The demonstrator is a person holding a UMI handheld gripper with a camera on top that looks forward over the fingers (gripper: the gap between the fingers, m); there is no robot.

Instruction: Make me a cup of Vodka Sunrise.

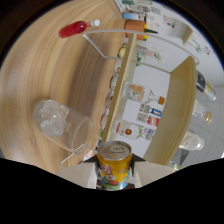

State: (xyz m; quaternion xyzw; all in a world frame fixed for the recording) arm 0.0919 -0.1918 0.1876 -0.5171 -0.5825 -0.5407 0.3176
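Note:
A yellow and orange drink can (114,167) sits between my two pale fingers (79,174), which press on its sides; my gripper (114,175) is shut on it. The can's silver top with its tab points away from me. The view is rolled, so the wooden table (45,65) runs up the left side. A clear glass (62,124) with ice cubes in its bottom stands on the table just ahead and left of the can, its rim close to the can's top. I see no liquid flowing. Farther along the table is a red-filled bottle (73,29) with a white cap.
A thin white wire frame (102,45) stands on the table near the red bottle. Beyond the table edge, a wooden shelf unit (182,100) holds several bottles and cartons (135,112) against a white wall.

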